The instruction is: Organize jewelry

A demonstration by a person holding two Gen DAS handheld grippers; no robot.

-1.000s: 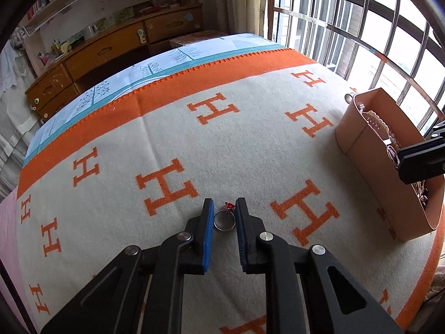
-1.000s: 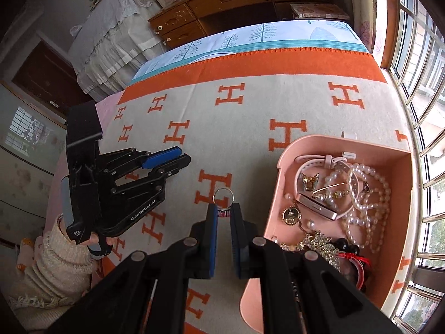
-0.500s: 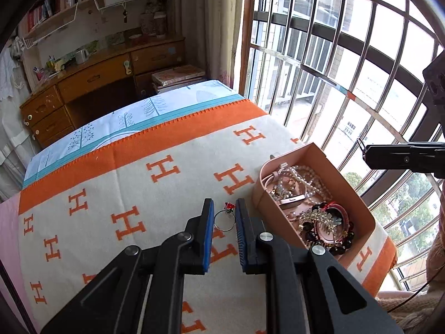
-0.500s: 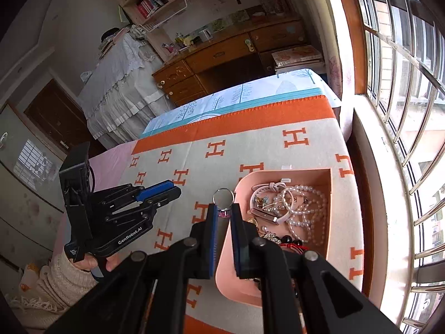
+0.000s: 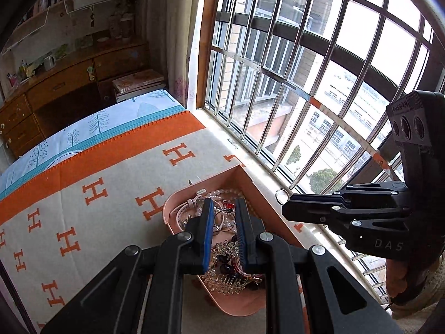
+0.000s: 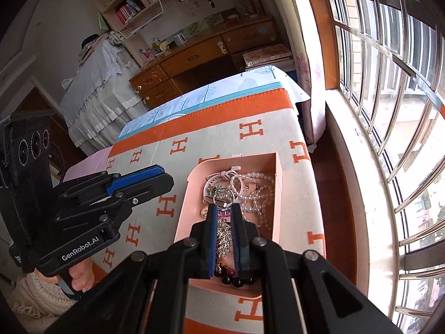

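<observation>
A pink jewelry box [image 5: 251, 181] [image 6: 192, 192] with pearls, bracelets and several other pieces sits on the orange-and-cream blanket. My left gripper [image 5: 224, 208] hangs high over the box, shut on a silver ring with a red stone [image 5: 222, 217]. My right gripper [image 6: 222, 208] also hangs above the box, shut on a silver ring [image 6: 225, 196] with a pink tag; that ring shows at its tip in the left wrist view [image 5: 281, 196]. The left gripper appears at the left in the right wrist view [image 6: 155, 178].
The blanket [image 6: 250, 128] covers a bed beside a barred window [image 5: 306, 83]. A wooden desk with drawers [image 6: 200, 58] and bookshelves stand at the far end. A window sill [image 6: 347, 181] runs along the bed's right side.
Both grippers have risen well above the bed, each carrying its ring, and now hang over the pink box. The blanket and box look smaller and farther below.
</observation>
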